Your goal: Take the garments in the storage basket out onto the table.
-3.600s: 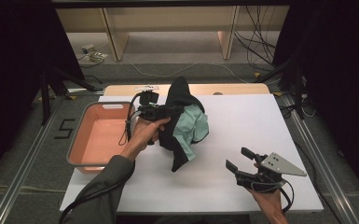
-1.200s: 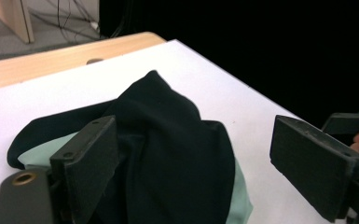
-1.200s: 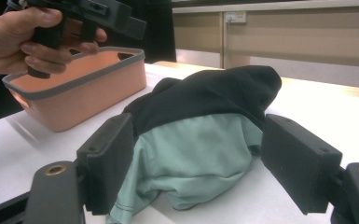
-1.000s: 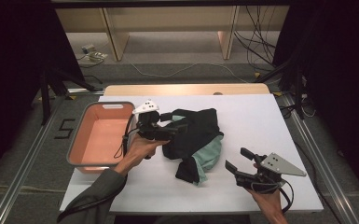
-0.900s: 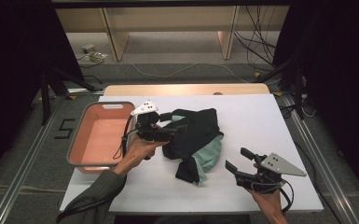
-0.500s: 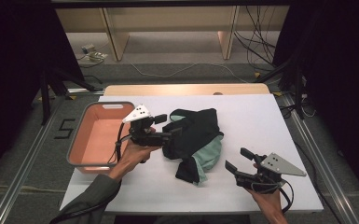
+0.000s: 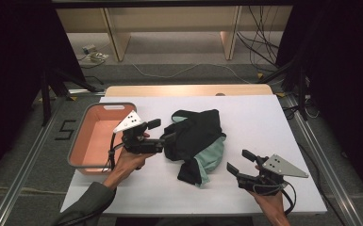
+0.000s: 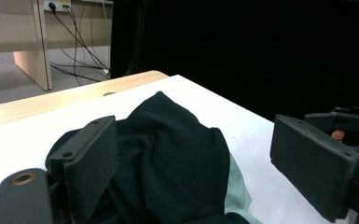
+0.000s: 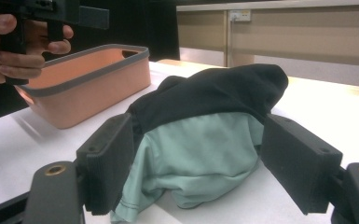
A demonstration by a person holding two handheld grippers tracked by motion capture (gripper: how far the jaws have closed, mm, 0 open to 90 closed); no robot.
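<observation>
From the high view, a soft heap of black cloth with a mint green cloth under it [image 7: 195, 143] lies in the middle of the flat white table [image 7: 264, 113]. The salmon pink plastic tub with a grey rim [image 7: 78, 153] sits just left of the heap, and nothing is inside it. The left gripper [image 7: 162, 132] is between the tub and the heap, with its jaws wide apart and nothing in them. The right gripper [image 7: 241, 161] is near the heap on its right side, also wide and holding nothing.

In the left gripper view, the black part of the heap [image 8: 177, 158] lies low between the wide jaws, loose.

In the right gripper view, the heap [image 9: 200, 149] sits past the wide jaws, with the tub [image 9: 88, 86] beyond it to the left.

It looks like the clothes should go in the tub. That job is not started, since both pieces must be picked up
</observation>
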